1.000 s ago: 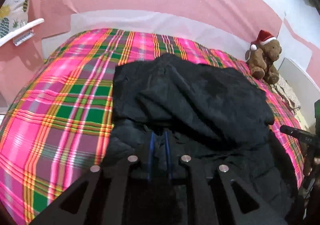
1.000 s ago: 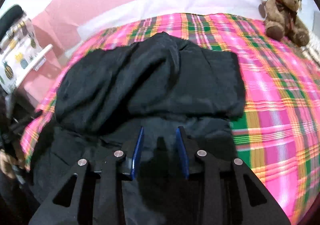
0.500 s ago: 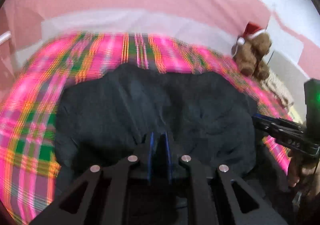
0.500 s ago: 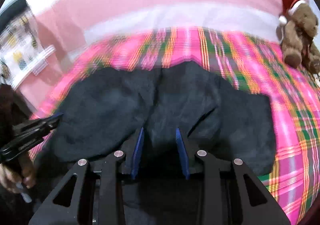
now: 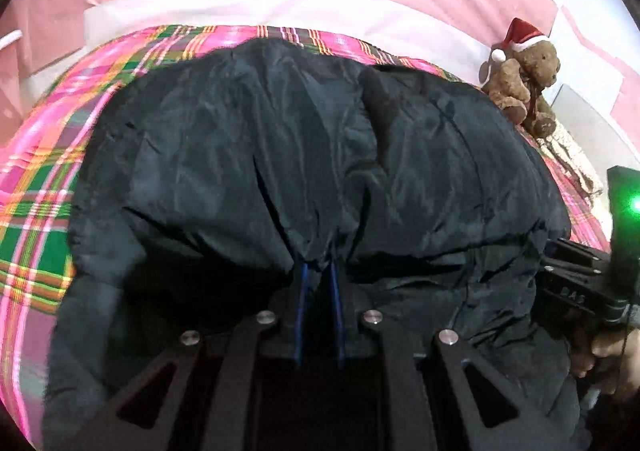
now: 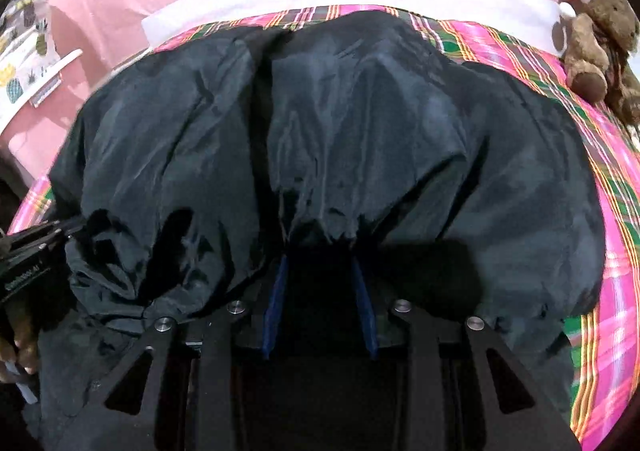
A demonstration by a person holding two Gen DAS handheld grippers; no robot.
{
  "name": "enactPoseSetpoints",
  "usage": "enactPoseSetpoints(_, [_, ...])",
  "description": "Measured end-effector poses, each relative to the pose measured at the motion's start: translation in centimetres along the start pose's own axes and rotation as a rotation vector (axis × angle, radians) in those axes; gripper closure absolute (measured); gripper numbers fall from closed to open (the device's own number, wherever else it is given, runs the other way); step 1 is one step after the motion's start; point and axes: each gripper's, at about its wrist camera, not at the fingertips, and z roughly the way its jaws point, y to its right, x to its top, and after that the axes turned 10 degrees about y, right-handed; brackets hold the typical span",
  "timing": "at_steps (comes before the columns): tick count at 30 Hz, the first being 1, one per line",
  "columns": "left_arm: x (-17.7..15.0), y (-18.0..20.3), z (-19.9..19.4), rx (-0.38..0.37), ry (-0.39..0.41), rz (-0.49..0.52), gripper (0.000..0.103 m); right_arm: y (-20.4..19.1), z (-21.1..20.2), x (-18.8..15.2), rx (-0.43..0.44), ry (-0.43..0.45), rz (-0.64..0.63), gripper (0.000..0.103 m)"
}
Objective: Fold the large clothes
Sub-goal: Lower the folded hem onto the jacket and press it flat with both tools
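Jacket (image 5: pixel 280 155) hem between each gripper's blue fingers (image 6: pixel 276 291), bulk beyond.

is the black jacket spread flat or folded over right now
Folded over, not flat: the black jacket has its upper layer bunched and pinched in both the left gripper and right gripper.

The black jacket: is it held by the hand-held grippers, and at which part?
Yes. The left hand-held gripper and right hand-held gripper each pinch a gathered bunch of the black jacket along its near edge.

The jacket (image 5: pixel 304 155) lies on the bedspread (image 5: pixel 36 187); the teddy bear (image 5: pixel 524 79) sits behind it, right.
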Motion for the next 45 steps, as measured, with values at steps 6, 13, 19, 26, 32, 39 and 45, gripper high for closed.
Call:
enactPoseSetpoints(6, [3.4,0.1,-4.9,-0.023,0.107,0.004,0.090,0.5,-6.8,2.7,0.018,0.149,0.020,0.069])
enactPoseSetpoints(13, [7.8,-1.7,-0.4,0.078,0.103,0.012,0.080,1.3,-2.4,8.3,-0.015,0.140,0.027,0.069])
enactPoseSetpoints(19, [4.6,-3.2,3.3,0.045,0.088,-0.008,0.080,4.0,2.6,5.2,-0.040,0.070,0.045,0.071])
enactPoseSetpoints(26, [5.3,-3.8,2.3,0.039,0.062,-0.047,0.080,4.2,1.3,6.2,-0.043,0.057,0.088,0.071])
enactPoseSetpoints(32, [5.9,-1.3,-3.4,-0.065,0.156,-0.056,0.080,0.1,-5.4,6.8,0.082,0.206,0.040,0.070])
enactPoseSetpoints(39, [1.7,1.6,1.4,-0.112,0.034,0.016,0.079,-1.5,0.8,2.3,0.105,0.064,-0.001,0.070])
enactPoseSetpoints(45, [1.4,1.9,1.3,-0.089,0.054,0.036,0.077,-2.2,0.9,2.3,0.058,0.079,-0.043,0.070])
